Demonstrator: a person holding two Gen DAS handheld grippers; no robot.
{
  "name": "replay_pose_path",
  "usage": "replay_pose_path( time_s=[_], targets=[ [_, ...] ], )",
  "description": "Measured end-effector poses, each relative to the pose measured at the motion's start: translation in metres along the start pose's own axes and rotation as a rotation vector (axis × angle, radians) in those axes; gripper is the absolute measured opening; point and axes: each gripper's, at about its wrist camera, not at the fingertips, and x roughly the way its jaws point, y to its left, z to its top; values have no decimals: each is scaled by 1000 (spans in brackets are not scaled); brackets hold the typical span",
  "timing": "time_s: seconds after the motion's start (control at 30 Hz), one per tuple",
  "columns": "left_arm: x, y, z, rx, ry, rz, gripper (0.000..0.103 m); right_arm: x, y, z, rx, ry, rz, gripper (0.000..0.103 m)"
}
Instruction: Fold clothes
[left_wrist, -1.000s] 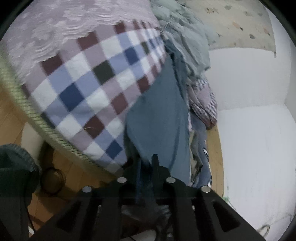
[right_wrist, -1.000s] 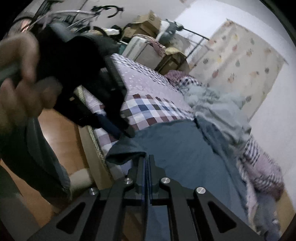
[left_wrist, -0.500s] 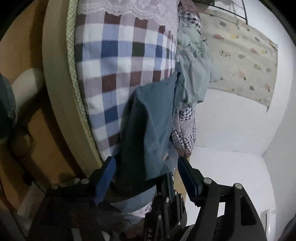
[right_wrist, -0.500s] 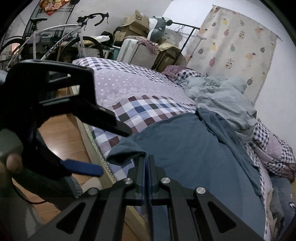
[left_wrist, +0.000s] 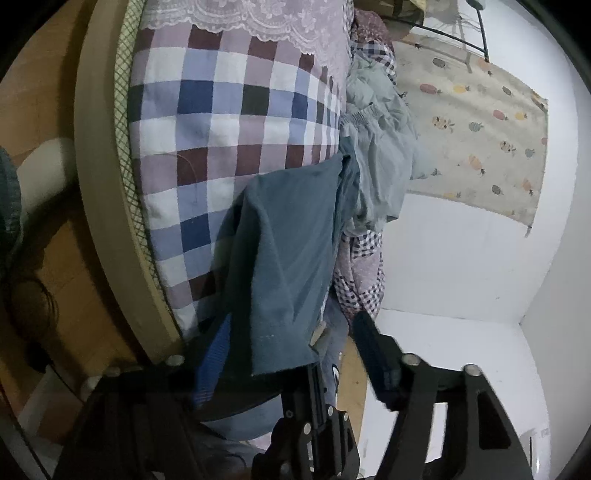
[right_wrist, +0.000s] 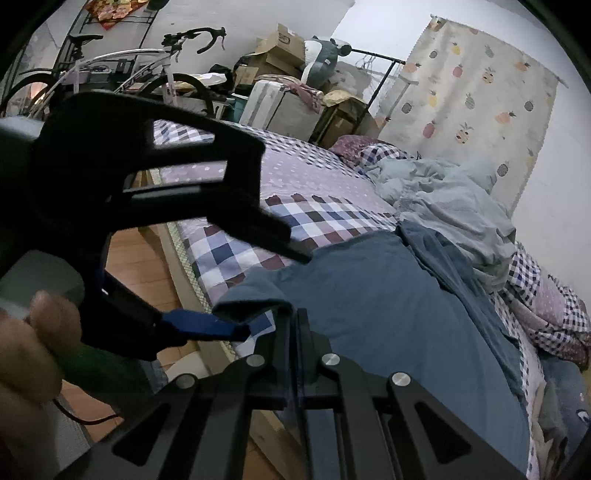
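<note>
— Left gripper (left_wrist: 291, 354): sprung wide since a second ago, blue-padded jaws now straddling the hemmed corner of the teal-blue cotton garment (left_wrist: 284, 258) without pinching it.

— And the right gripper (right_wrist: 293, 325)?

— Clamped thin on the near edge of that same garment, as before. Beyond, cloth spread flat over the checked blue-and-maroon bedspread (right_wrist: 295, 225), crumpled pale grey-green laundry heap (right_wrist: 454, 195) just behind.

— Meaning?

— Probably regripping that corner for a fold.
</note>
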Motion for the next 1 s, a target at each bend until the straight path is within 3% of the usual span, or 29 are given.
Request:
replay_pose_path(
  time_s=[0.1,0.17,0.23,0.33,0.4,0.47,0.77,1.0],
  targets=[
    [-1,-4,2,23,1,33,33,-2,2,-1,-13,-4,0,1],
    [1,-11,4,49,3,56,11,-3,3,-1,-17,-5,2,1],
    [2,-18,6,78,7,84,6,-3,4,-2,-24,-3,5,1],
    [2,-32,9,126,17,129,4,-4,7,-4,-47,1,-6,5],
    [0,-44,11,167,26,155,4,-5,11,-6,-73,4,-30,20],
    [-1,-57,13,211,39,169,4,-6,14,-8,-98,2,-60,42],
    [2,-115,11,380,116,197,4,-9,7,-18,-168,8,-225,52],
    [9,-143,8,428,140,186,3,-10,-12,-36,-205,65,-342,53]
  ],
)
